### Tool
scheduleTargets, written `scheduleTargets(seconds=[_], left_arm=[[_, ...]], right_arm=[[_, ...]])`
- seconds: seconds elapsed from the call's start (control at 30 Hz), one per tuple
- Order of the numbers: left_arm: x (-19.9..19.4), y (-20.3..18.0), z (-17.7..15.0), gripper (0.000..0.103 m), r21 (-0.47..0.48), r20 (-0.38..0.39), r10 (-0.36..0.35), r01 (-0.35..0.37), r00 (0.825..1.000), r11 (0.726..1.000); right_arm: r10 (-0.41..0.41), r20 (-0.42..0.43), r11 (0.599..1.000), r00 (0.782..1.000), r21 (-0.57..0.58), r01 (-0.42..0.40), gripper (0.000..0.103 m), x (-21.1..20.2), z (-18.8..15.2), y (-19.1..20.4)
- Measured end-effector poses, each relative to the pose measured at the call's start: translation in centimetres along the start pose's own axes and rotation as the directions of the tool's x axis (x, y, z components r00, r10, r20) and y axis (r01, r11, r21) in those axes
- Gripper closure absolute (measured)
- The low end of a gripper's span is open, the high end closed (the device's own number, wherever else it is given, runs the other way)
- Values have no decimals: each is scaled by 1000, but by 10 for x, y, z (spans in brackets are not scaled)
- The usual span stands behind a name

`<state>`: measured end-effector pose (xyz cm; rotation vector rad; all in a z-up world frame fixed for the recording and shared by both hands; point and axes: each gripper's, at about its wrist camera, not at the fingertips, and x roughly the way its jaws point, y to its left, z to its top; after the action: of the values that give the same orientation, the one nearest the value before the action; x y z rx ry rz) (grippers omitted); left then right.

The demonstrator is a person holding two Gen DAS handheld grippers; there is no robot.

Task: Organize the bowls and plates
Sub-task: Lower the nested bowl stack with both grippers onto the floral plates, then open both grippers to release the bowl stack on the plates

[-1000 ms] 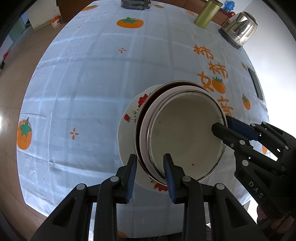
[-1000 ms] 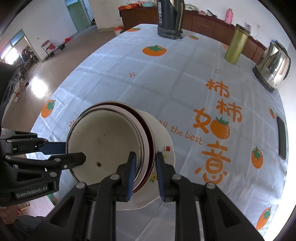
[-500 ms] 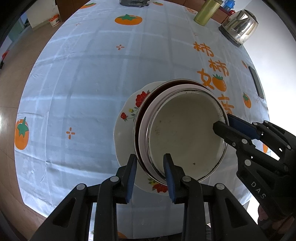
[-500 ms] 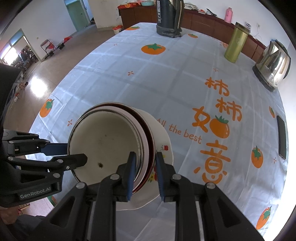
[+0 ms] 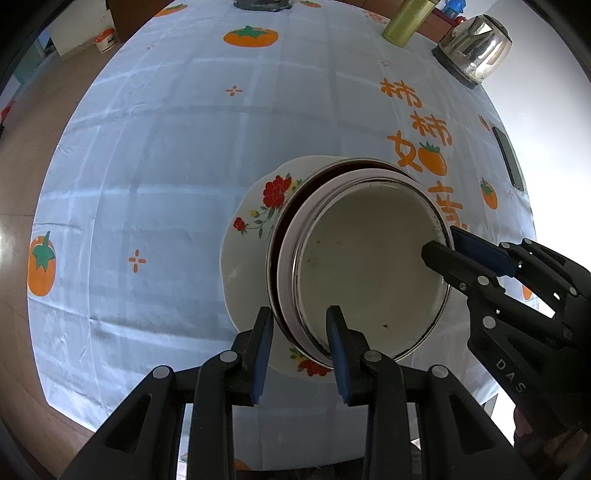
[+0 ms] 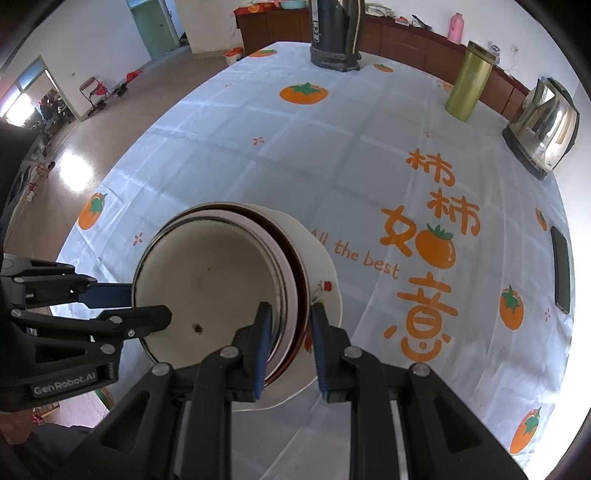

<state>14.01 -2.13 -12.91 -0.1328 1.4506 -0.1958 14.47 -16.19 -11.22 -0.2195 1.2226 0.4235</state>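
Observation:
A stack of nested bowls [image 5: 365, 266] with a cream inside sits on a white flowered plate [image 5: 251, 236]. My left gripper [image 5: 299, 332] is shut on the near rim of the bowl stack. My right gripper [image 6: 288, 325] is shut on the opposite rim of the same stack [image 6: 210, 280]; it shows in the left wrist view [image 5: 443, 247] at the right. The plate [image 6: 325, 273] lies under the bowls. The stack appears held above the tablecloth.
A blue tablecloth [image 6: 332, 166] with orange persimmons covers the table. At the far side stand a green-gold canister [image 6: 467, 86], a steel kettle [image 6: 546, 122] and a dark appliance [image 6: 334, 33]. A black phone [image 6: 561, 269] lies at the right edge.
The table has shifted slightly downward in both views while the stack stays fixed between the grippers, as if both grippers and the stack moved together a little. Both grips are unchanged.

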Motion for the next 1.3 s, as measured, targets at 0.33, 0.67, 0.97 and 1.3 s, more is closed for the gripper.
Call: scheduleTargets(seconds=[0.33,0.67,0.97,1.3], left_arm=[[2,3,0,71,-8,20,-7,7,1000,1000],[3,4,3,70,-8,47,-11,11,999,1000],[3,4,5,69,-1,31,-21,21,999,1000],[-1,2,4,64,1,46,15,-15,999,1000]], right_arm=[[-1,10,1000,1000,8,1,82,2,-3,0],[-9,28,1000,1000,18,9,82,1,-4,-1],[-13,8,1000,1000,8,13,82,2,-2,2],[-10,38,1000,999,21,9,53,-2,-5,1]])
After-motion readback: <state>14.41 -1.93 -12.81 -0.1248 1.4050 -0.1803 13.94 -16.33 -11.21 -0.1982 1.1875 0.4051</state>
